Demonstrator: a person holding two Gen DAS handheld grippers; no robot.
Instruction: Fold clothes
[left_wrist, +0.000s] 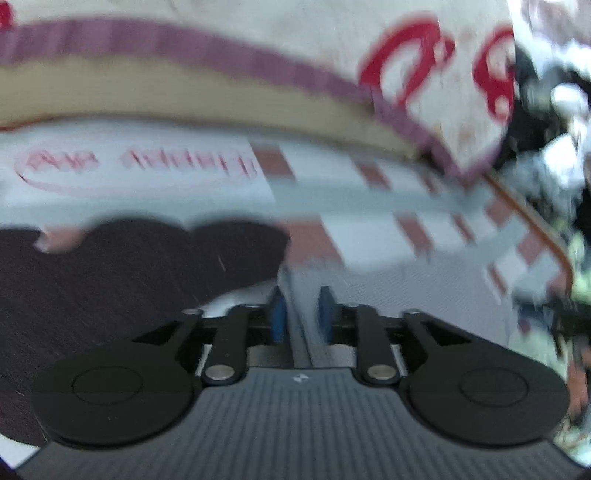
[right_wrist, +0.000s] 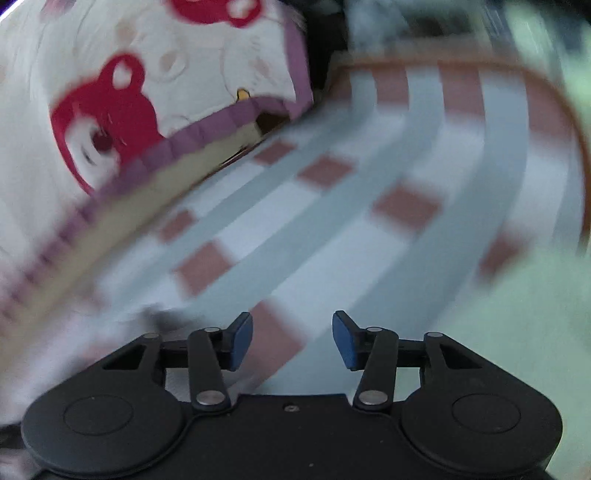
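Pinching grey cloth w/ left gripper; right gripper spread, empty. Risk: blurred motion could yank fabric loose.

Home bedroom: cartoon-bear bedding on mattress, checked floor mat.

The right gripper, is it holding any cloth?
No, the right gripper is open, with only a bare gap between its blue pads above the checked mat.
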